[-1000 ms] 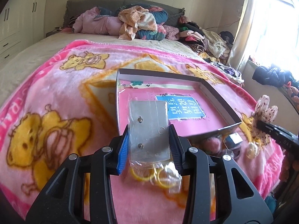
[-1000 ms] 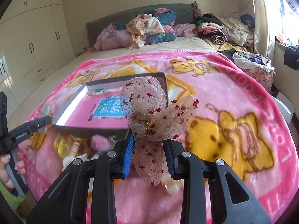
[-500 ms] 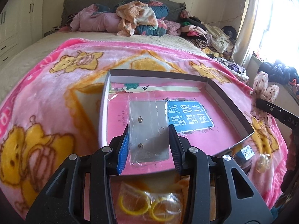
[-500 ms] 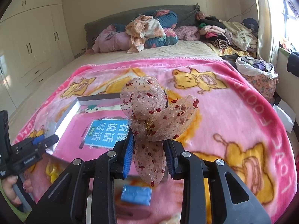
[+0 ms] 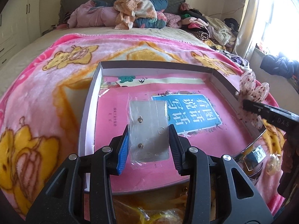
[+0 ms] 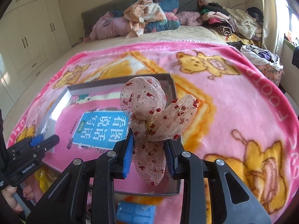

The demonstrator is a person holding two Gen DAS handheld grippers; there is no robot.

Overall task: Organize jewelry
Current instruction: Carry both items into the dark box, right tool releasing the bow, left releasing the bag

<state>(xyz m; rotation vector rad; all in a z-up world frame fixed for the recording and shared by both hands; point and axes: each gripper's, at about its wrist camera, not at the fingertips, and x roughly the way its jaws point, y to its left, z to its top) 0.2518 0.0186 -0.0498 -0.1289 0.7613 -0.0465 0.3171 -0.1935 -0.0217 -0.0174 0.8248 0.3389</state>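
While both pieces hang over the box, neither has been let go: the left claw (image 5: pixel 148 143) is clamped on a clear bag (image 5: pixel 148 128) holding a silver card with small studs, and the right claw (image 6: pixel 148 154) is closed on a sheer pink bow (image 6: pixel 153 119) dotted with red. In the left wrist view the bag sits at the centre, above the near half of the shallow grey box (image 5: pixel 87 115), while the bow shows at 3 o'clock, over the box's right wall. In the right wrist view the bow hangs above the box's right portion, and the left claw shows at 8 o'clock by the box's near left corner.

Apart from a pink printed sheet with a blue label (image 5: pixel 190 112), the box floor looks bare as far as can be seen, so I judge the sorting is at an early point, with nothing yet stored. More remains outside: yellow rings in a clear wrapper (image 5: pixel 155 216) at 6 o'clock just below the box's near wall, a blue case (image 6: pixel 135 212) on the blanket (image 6: pixel 233 97) near the front edge, and small clear pieces at 4 o'clock in the left view that I cannot identify. Under it all lies the bed, with heaped clothes (image 5: pixel 138 11) at 12 o'clock
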